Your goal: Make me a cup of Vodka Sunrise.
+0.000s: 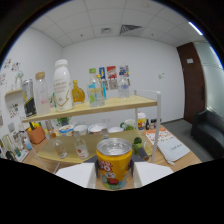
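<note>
One yellow-orange can (114,163), silver top, between tongs (114,175)

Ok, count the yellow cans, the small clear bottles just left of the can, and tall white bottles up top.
Yellow can, clamped in the gripper: 1
Small clear bottles: 2
Tall white bottle: 1
Total: 4

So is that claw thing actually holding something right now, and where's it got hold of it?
Yes. The claw holds a yellow drink can upright, one finger pressing on each side of its body, around mid-height. The silver top is free.
</note>
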A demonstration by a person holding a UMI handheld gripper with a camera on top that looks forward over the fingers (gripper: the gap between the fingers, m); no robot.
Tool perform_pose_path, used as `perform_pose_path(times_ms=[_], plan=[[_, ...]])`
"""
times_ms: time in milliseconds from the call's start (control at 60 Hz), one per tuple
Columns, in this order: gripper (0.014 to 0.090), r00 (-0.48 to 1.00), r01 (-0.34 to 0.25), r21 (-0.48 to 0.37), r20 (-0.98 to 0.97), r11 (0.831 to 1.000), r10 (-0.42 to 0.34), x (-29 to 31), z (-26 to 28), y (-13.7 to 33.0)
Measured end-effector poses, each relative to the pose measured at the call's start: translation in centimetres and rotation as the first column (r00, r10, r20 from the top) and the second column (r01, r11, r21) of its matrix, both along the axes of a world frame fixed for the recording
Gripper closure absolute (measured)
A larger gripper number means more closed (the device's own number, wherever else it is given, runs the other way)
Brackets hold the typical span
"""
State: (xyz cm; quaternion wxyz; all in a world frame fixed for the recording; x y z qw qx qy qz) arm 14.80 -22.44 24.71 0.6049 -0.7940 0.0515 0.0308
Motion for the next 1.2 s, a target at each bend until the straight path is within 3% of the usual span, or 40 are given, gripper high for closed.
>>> perform_pose_path(times_ms=[250,383,500,633,800,967,1050,1200], plan=[[0.0541,0.998,-0.001,-0.05,0.056,0.999,0.004,-1.4,-6.1,0.7],[0.0542,0.963,-0.021,-0.057,0.267,0.998,0.035,-1.8,-5.6,1.2],[0.0542,0.848,-0.051,-0.081,0.523,0.995,0.086,-2.1,-5.1,1.8],[0.0545,0.606,-0.098,-0.121,0.78,0.988,0.156,-3.0,-4.7,2.4],[0.0542,0.17,-0.144,-0.202,0.959,0.969,0.226,-4.1,-5.2,3.5],[0.0539,-0.266,-0.202,-0.254,0.943,0.946,0.197,-5.8,-4.9,4.1],[0.0543,-0.449,-0.199,-0.279,0.878,0.939,0.166,-6.3,-4.8,4.3],[0.0541,-0.592,-0.222,-0.324,0.794,0.92,0.136,-7.3,-5.5,4.1]])
